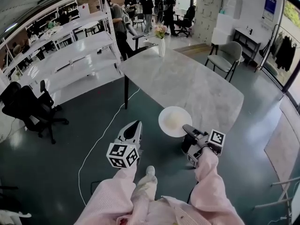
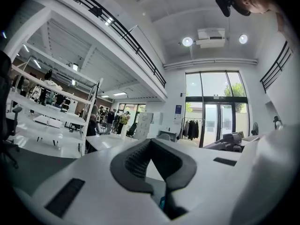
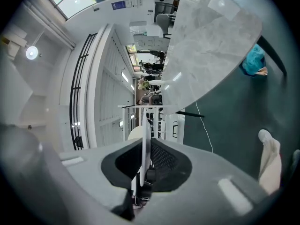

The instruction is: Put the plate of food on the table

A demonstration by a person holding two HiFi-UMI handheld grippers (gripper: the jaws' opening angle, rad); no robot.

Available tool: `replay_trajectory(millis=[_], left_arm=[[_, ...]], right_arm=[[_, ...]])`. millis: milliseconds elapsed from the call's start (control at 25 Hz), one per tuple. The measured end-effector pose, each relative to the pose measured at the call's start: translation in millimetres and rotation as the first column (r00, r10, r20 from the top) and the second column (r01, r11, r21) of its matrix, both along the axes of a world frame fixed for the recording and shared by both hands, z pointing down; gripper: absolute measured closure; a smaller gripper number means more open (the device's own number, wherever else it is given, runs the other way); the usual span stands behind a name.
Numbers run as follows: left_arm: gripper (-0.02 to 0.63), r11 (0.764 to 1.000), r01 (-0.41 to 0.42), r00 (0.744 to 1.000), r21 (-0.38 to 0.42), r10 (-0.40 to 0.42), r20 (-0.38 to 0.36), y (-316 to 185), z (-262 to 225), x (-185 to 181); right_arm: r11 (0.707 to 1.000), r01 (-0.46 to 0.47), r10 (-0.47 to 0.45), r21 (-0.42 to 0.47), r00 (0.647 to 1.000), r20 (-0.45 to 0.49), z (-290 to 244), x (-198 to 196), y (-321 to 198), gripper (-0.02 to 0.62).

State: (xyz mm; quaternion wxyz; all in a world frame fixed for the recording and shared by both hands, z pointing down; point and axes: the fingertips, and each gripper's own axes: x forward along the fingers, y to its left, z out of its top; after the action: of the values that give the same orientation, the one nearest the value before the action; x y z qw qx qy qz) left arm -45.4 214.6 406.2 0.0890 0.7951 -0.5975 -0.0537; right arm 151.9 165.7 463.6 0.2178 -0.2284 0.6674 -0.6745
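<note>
A white plate (image 1: 174, 121) with a pale mound of food hangs level at the near edge of the grey marble table (image 1: 187, 81), partly over the floor. My right gripper (image 1: 186, 128) is shut on the plate's near rim. In the right gripper view the plate (image 3: 145, 135) shows edge-on, pinched between the dark pads (image 3: 165, 159) of the right gripper (image 3: 146, 144). My left gripper (image 1: 136, 124) floats left of the plate over the floor, apart from it. In the left gripper view the left gripper (image 2: 151, 143) has its pads together with nothing between them.
A vase of flowers (image 1: 161, 37) stands at the table's far end. A grey chair (image 1: 228, 56) is at the right, a black office chair (image 1: 29, 108) and white shelving (image 1: 70, 50) at the left. A white cable (image 1: 104, 134) runs across the floor. People (image 1: 150, 3) stand far back.
</note>
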Motion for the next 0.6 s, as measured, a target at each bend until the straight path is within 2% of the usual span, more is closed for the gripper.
replay_trajectory(millis=[600], left_arm=[[0.611,0.998,-0.012,1.0,-0.063,0.012,-0.005,-212.2,12.0,-66.6]], right_arm=[[1.0,-0.006,0.007,-0.014,1.0,0.029,5.3,-71.6,-208.2,0.568]])
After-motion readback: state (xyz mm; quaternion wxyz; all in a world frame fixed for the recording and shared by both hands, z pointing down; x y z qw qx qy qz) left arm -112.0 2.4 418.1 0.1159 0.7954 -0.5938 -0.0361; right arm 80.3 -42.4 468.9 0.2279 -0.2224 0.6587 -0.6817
